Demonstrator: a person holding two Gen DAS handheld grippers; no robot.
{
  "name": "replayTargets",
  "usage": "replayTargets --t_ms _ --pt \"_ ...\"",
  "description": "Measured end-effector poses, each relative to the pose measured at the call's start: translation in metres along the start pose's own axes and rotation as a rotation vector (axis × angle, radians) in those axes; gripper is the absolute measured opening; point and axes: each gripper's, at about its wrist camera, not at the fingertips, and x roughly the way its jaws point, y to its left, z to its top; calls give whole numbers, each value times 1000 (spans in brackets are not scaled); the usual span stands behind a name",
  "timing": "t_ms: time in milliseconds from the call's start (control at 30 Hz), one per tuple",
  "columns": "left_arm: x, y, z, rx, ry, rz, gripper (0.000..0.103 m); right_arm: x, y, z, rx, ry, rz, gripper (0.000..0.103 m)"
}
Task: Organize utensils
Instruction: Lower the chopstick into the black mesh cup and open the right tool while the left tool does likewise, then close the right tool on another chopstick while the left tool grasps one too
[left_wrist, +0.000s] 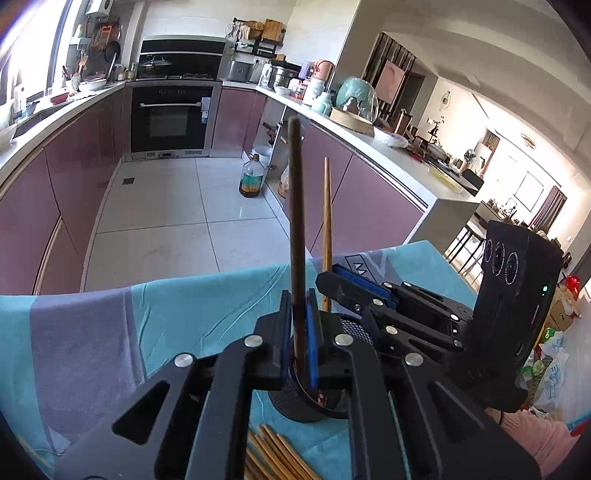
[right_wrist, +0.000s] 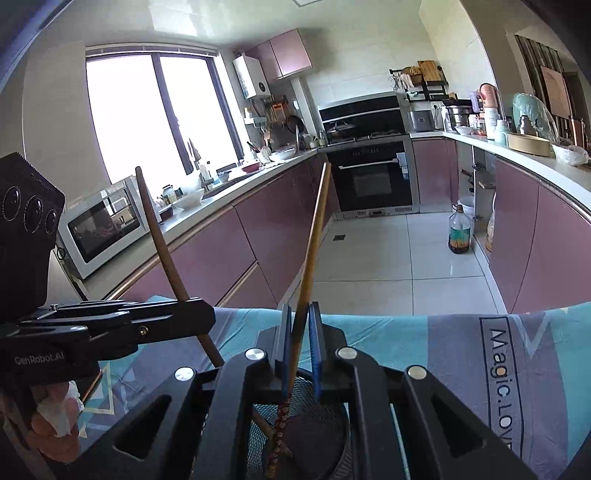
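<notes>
My left gripper (left_wrist: 300, 306) is shut on a dark brown chopstick (left_wrist: 296, 221) that stands upright, its lower end inside a black mesh holder (left_wrist: 295, 404). My right gripper (right_wrist: 300, 317) is shut on a lighter wooden chopstick (right_wrist: 314, 240), whose patterned lower end reaches into the same mesh holder (right_wrist: 325, 417). The right gripper (left_wrist: 345, 286) shows in the left wrist view, just right of the left one, with its light chopstick (left_wrist: 327, 214). The left gripper (right_wrist: 199, 314) and its dark chopstick (right_wrist: 155, 229) show at the left of the right wrist view. Several loose wooden chopsticks (left_wrist: 273, 454) lie on the cloth below the holder.
The holder stands on a table under a teal and grey cloth (left_wrist: 110, 332), whose far edge drops to a tiled kitchen floor (left_wrist: 166, 214). Pink cabinets line both sides, an oven (left_wrist: 170, 118) stands at the far end, and an oil bottle (left_wrist: 252, 177) stands on the floor.
</notes>
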Motion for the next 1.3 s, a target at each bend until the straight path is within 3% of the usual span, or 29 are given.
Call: replayTargets --t_ms 100,167,300,567,667,767,867,1100,1300 --pt "23 8 -1 3 20 35 18 1 -4 1 7 38 -16 18" --pt "31 10 4 7 17 58 32 0 -5 1 8 54 -28 27" --pt "33 11 4 11 -3 68 40 -9 -3 0 -5 50 -43 41" --pt "-11 23 -26 8 -106 139 53 -51 3 -7 -34 -9 -32 43" --pt "-34 28 -46 2 -127 186 56 -74 12 -14 -65 -32 -6 51" --pt "-47 35 -73 5 -111 224 58 -90 24 -28 -107 -10 38 51" --pt "-48 41 -103 10 -57 258 58 -88 35 -51 -119 85 84 51" --pt "-36 51 -178 -26 85 229 56 -52 57 -110 -133 340 112 38" --pt "-36 52 -219 -43 131 203 54 -39 66 -133 -98 417 112 31"
